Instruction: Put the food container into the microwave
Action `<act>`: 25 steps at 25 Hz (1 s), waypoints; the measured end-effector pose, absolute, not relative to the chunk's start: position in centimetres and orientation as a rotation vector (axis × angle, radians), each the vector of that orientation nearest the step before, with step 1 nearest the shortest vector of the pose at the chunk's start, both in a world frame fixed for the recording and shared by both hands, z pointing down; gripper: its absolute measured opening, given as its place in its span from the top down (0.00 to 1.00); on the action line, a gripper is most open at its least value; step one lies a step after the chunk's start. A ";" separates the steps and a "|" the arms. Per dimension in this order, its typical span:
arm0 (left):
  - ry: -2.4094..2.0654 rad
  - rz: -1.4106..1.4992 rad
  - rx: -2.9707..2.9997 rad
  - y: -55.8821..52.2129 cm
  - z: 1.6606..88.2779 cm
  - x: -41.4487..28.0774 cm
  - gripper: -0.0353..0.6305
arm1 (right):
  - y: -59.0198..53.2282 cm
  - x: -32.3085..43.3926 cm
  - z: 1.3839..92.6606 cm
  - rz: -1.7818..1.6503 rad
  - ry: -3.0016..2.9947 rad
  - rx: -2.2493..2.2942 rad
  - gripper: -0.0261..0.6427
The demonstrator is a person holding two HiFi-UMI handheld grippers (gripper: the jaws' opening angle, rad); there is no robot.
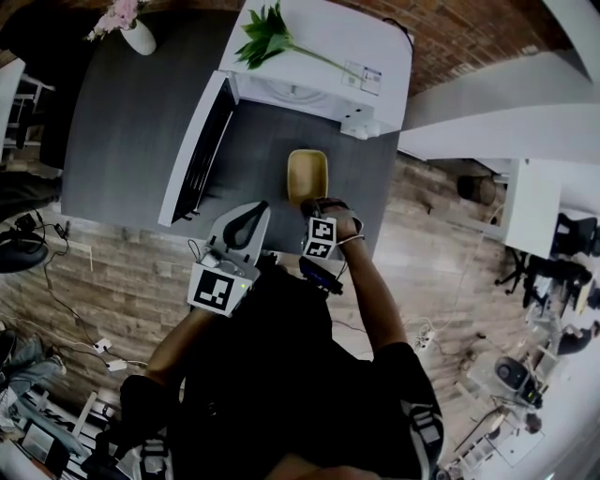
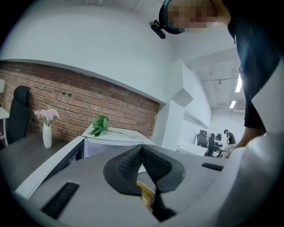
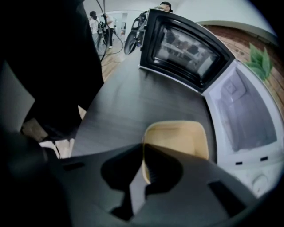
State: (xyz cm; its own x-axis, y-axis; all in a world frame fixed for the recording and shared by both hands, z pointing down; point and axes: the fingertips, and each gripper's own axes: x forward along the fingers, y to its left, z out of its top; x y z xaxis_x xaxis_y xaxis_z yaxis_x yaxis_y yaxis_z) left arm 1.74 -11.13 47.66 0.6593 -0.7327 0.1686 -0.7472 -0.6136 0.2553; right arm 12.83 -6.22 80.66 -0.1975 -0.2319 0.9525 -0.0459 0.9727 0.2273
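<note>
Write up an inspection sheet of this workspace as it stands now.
Surface: dark grey table.
Job's things: tan food container on the table in front of the white microwave. The microwave door is wide open and the cavity looks empty.
Clutter: leafy sprig on the microwave top; vase of pink flowers at the table's far corner.
Grippers: right gripper shut on the container's near rim; left gripper shut, holding nothing.
Cables: loose cables and a power strip on the floor.
Surroundings: brick wall, wood floor, office chairs, people far off.
</note>
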 end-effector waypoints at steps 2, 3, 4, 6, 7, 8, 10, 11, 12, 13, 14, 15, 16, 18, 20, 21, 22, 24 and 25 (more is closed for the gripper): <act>-1.180 0.065 2.575 -11.3 47.6 1.6 0.89 | -6.2 12.6 80.5 -0.161 -1.764 0.209 0.90; -1.178 0.064 2.577 -11.4 47.6 1.5 0.89 | -6.3 12.5 80.3 -0.158 -1.762 0.210 0.90; -1.176 0.062 2.579 -11.6 47.5 1.4 0.89 | -6.3 12.4 80.2 -0.154 -1.761 0.212 0.90; -1.169 0.059 2.585 -11.7 47.4 1.3 0.89 | -6.4 12.2 80.0 -0.146 -1.763 0.219 0.90; -1.166 0.055 2.587 -11.8 47.3 1.3 0.89 | -6.5 12.1 79.8 -0.141 -1.766 0.224 0.90; -1.163 0.050 2.588 -11.9 47.3 1.3 0.89 | -6.6 12.0 79.6 -0.134 -1.771 0.233 0.90; -1.158 0.040 2.590 -12.0 47.1 1.2 0.89 | -6.9 11.8 79.1 -0.119 -1.782 0.256 0.90; -1.155 0.037 2.593 -12.1 47.0 1.2 0.89 | -7.0 11.8 78.8 -0.114 -1.786 0.269 0.91; -1.151 0.033 2.597 -12.1 47.0 1.1 0.89 | -7.3 11.7 78.5 -0.110 -1.790 0.283 0.91; -1.148 0.028 2.600 -12.2 46.9 1.1 0.89 | -7.5 11.7 78.1 -0.107 -1.794 0.297 0.91; -1.146 0.022 2.604 -12.3 46.9 1.1 0.89 | -7.6 11.6 77.8 -0.103 -1.797 0.310 0.91; -1.144 0.016 2.607 -12.3 46.7 1.0 0.89 | -7.6 11.6 77.5 -0.099 -1.798 0.322 0.91; -1.142 0.009 2.610 -12.4 46.6 1.0 0.89 | -7.7 11.5 77.2 -0.096 -1.799 0.332 0.91; -1.139 -0.005 2.611 -12.6 46.3 0.8 0.89 | -7.7 11.3 76.5 -0.099 -1.801 0.349 0.91; -1.139 -0.018 2.609 -12.9 46.2 0.8 0.89 | -8.0 11.1 76.0 -0.107 -1.802 0.363 0.91; -1.139 -0.024 2.611 -13.1 46.1 0.7 0.89 | -8.2 10.9 75.7 -0.111 -1.803 0.371 0.91; -1.138 -0.029 2.612 -13.2 46.0 0.7 0.89 | -8.4 10.8 75.3 -0.117 -1.806 0.381 0.91; -1.139 -0.037 2.615 -13.5 45.8 0.6 0.89 | -9.0 10.4 74.3 -0.131 -1.816 0.403 0.91; -1.141 -0.040 2.615 -13.7 45.7 0.6 0.89 | -9.3 10.2 73.8 -0.138 -1.824 0.413 0.91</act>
State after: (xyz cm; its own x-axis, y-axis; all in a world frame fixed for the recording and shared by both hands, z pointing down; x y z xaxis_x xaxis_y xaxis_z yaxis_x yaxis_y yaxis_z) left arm 0.56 -13.68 45.73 0.6865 -0.7218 0.0884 -0.7138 -0.6457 0.2711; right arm 10.16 -9.31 73.77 -0.2372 -0.3485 0.9068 -0.2078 0.9300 0.3031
